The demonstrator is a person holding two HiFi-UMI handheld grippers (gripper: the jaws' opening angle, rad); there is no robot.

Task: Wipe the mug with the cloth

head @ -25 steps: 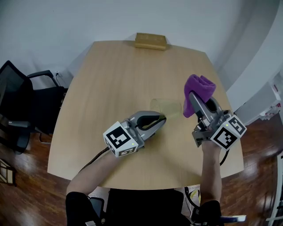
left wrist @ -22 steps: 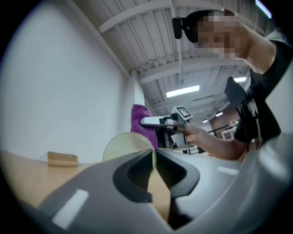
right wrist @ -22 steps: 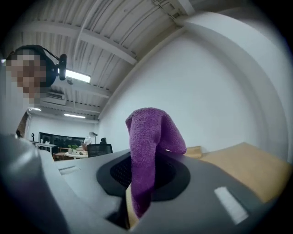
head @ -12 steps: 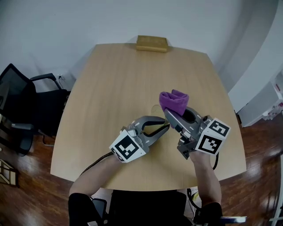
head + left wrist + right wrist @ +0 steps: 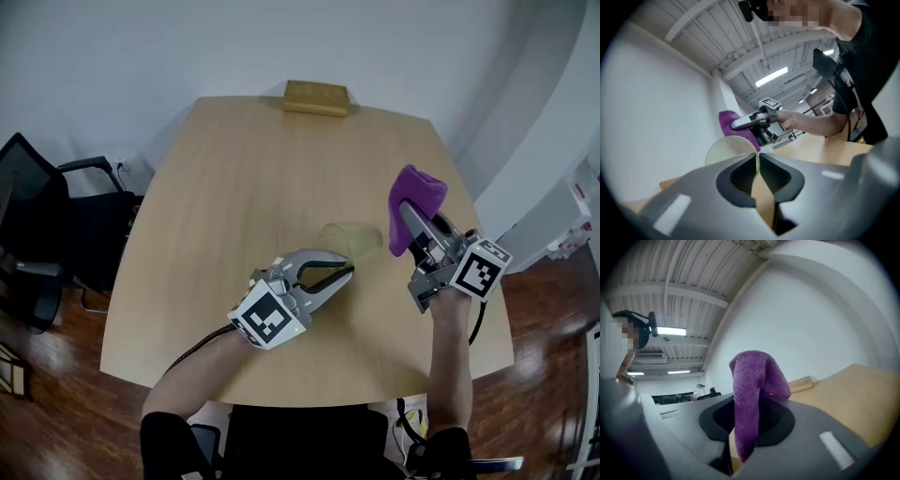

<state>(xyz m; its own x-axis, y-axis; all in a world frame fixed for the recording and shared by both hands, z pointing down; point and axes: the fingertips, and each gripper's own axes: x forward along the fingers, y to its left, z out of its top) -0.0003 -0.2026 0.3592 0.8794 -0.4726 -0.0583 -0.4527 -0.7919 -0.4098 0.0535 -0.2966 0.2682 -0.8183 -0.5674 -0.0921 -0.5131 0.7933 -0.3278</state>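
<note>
Pale wooden desk (image 5: 234,187) in the head view: my left gripper (image 5: 343,271) pinches the clear mug (image 5: 352,240) near the desk's middle. My right gripper (image 5: 407,212), toward the right edge, carries the purple cloth (image 5: 418,187), apart from the mug. Left gripper view: jaws nearly together on the mug's (image 5: 725,149) thin wall. Right gripper view: jaws clamped on the upright cloth (image 5: 754,380).

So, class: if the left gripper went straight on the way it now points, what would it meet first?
The left gripper is shut on the mug, which leads. Next in line is the purple cloth in the right gripper: probably that, though depth is unclear.
</note>
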